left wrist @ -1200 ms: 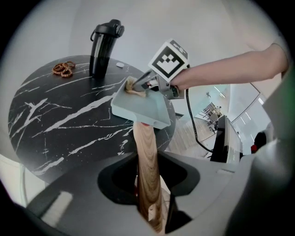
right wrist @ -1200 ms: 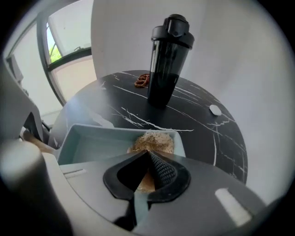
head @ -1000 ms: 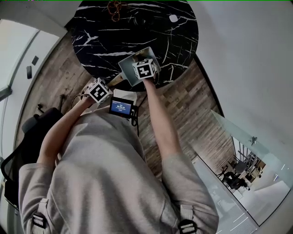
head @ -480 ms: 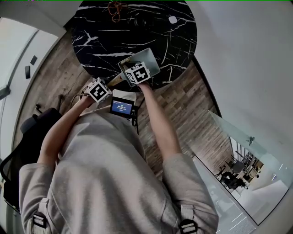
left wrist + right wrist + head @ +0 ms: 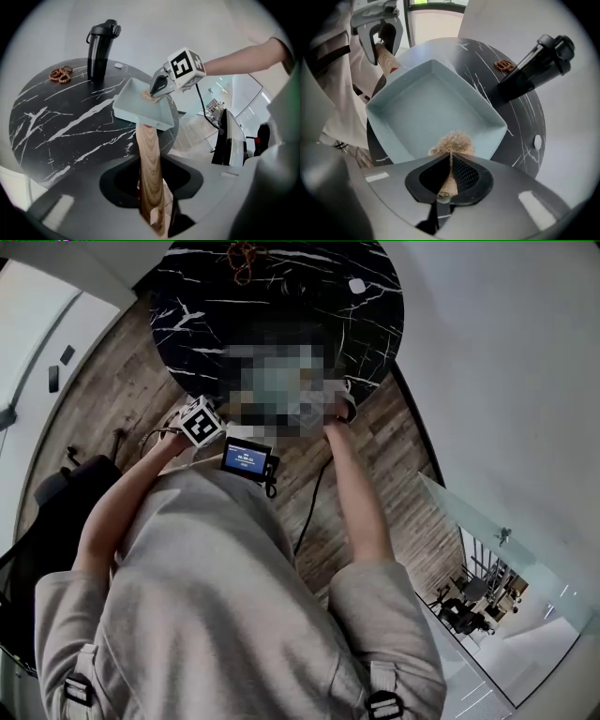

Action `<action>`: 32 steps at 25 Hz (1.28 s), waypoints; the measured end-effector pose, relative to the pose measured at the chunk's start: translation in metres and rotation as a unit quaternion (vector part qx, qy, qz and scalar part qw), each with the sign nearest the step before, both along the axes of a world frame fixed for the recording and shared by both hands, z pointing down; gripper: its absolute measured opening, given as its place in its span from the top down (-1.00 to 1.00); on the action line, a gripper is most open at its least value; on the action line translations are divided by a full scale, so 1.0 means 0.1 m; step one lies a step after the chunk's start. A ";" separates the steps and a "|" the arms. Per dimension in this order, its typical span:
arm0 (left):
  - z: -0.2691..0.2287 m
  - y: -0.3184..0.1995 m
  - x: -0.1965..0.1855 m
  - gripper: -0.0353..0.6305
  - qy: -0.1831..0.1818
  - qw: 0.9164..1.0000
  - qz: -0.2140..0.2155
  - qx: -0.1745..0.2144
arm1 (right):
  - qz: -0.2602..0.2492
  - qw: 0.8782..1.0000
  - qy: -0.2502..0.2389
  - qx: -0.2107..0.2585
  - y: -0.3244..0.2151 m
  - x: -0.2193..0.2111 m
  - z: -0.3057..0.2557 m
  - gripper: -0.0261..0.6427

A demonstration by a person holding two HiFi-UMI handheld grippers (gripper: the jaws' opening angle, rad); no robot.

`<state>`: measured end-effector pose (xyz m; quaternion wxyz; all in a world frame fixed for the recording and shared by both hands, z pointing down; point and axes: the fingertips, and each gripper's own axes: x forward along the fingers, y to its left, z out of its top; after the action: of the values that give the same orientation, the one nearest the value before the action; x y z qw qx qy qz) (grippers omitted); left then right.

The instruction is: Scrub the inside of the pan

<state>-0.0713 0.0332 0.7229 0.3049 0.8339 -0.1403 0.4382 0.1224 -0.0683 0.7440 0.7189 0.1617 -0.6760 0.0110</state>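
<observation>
Left gripper view: pan (image 5: 137, 110), handle (image 5: 150, 173) toward camera.

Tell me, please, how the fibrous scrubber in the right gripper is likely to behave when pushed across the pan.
The scrubber looks like loose tangled fibre, pinched thin in the right gripper, so it is probably soft and squashy. Its frayed tuft would likely drag rather than slip on the pan. It seems very light.

The right gripper (image 5: 449, 165) pinches a tan wiry scrubbing pad (image 5: 453, 142) resting inside a pale blue square pan (image 5: 426, 105), by its near wall, on the black marbled desk (image 5: 522, 124).
</observation>
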 end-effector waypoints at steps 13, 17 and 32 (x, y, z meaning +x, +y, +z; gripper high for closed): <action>0.01 0.01 -0.04 0.45 -0.028 0.997 0.027 0.059 | 0.125 0.966 -0.054 0.219 -0.85 -0.04 -0.76 0.83; -0.22 -0.14 -0.13 0.25 0.015 0.994 -0.024 0.108 | 0.246 0.924 -0.185 0.225 -0.50 0.05 -1.25 0.83; -1.90 -0.50 0.27 0.64 0.095 0.938 -0.097 0.320 | 0.326 0.787 -0.459 0.252 0.62 0.24 -2.26 0.81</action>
<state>-0.0446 -0.0168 0.5327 0.0753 0.9073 -0.3235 0.2578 0.1463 -0.0061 0.5182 0.2116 0.5234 -0.8122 0.1469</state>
